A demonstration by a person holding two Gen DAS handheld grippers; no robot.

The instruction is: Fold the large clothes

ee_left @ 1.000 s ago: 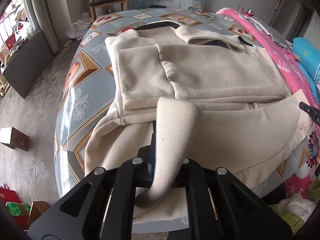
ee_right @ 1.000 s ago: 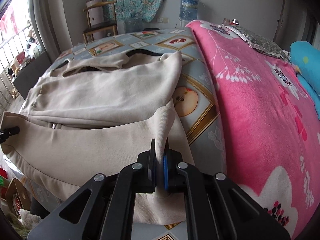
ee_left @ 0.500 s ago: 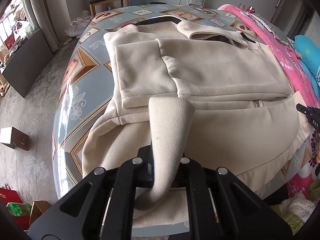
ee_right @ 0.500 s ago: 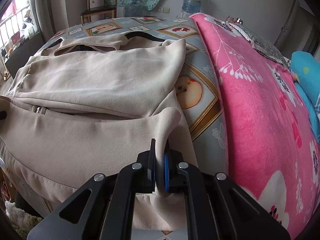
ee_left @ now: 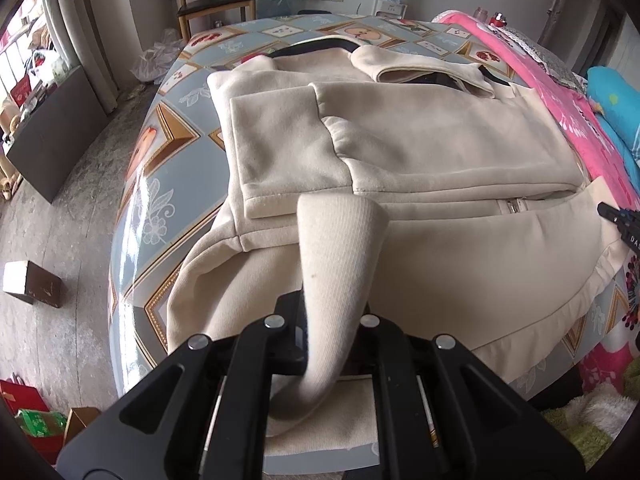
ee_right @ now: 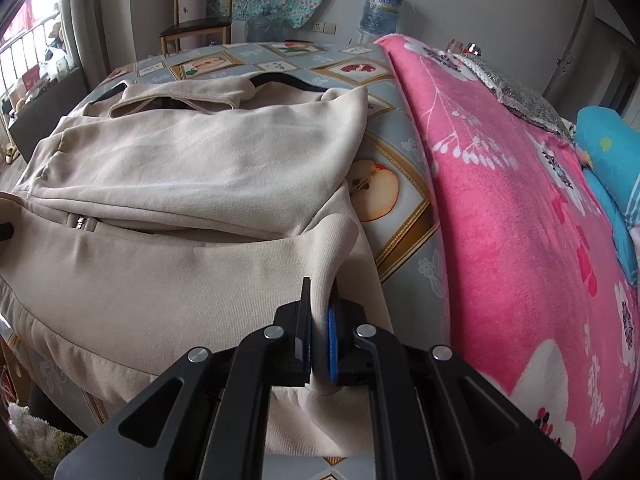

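Note:
A cream zip-up jacket (ee_left: 420, 152) lies spread on the bed, its sleeves folded over the chest and its collar at the far end. The ribbed hem (ee_left: 340, 256) is pinched in my left gripper (ee_left: 320, 320), which is shut on its left corner and holds it raised off the bed. On the other side, my right gripper (ee_right: 320, 316) is shut on the hem's right corner (ee_right: 332, 240), also lifted; the same jacket (ee_right: 192, 172) stretches away to the left. The right gripper's tip (ee_left: 622, 220) shows at the right edge of the left wrist view.
The bed carries a blue patterned cover (ee_left: 160, 160) with fruit pictures. A pink flowered blanket (ee_right: 520, 220) and a blue pillow (ee_right: 608, 140) lie along the right. A wooden chair (ee_left: 212, 0), a water bottle (ee_right: 380, 8) and floor boxes (ee_left: 34, 282) stand around.
Both grippers keep their hold on the hem. The right gripper has carried its corner slightly toward the collar, so the bed looks nearer in its view; the left view barely differs.

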